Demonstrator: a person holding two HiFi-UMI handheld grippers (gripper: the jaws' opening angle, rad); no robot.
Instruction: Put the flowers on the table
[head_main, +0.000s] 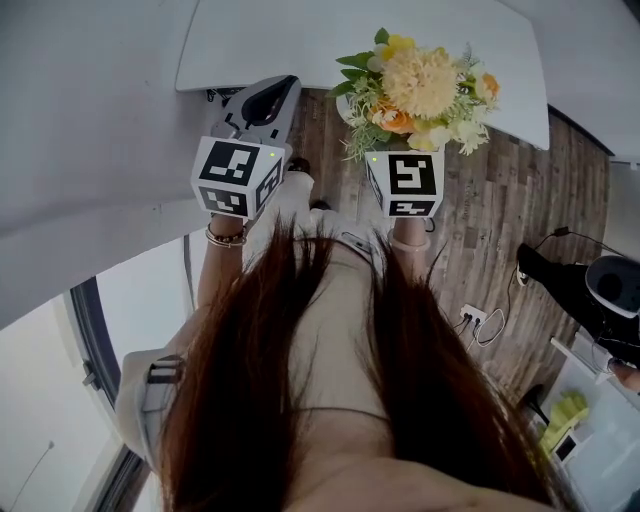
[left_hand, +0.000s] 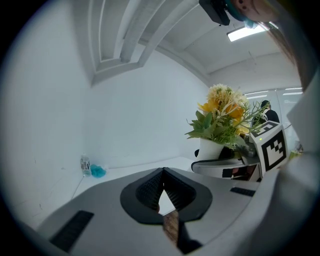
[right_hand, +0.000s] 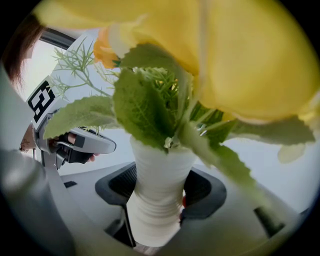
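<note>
The flowers (head_main: 420, 90) are a yellow, orange and cream bunch with green leaves in a ribbed white vase (right_hand: 160, 175). My right gripper (right_hand: 160, 192) is shut on the vase's body, and blooms and leaves (right_hand: 240, 60) fill most of the right gripper view. In the head view the bunch hangs over the near edge of the white table (head_main: 300, 40). My left gripper (head_main: 268, 100) is held beside it to the left, shut with nothing in its jaws (left_hand: 163, 172). The left gripper view shows the flowers (left_hand: 225, 112) to its right.
A small bottle (left_hand: 85, 165) and a blue object (left_hand: 97, 171) stand at the table's far corner against the white wall. Wooden floor (head_main: 520, 230) lies to the right, with a power strip and cables (head_main: 470, 318) and dark equipment (head_main: 560, 280).
</note>
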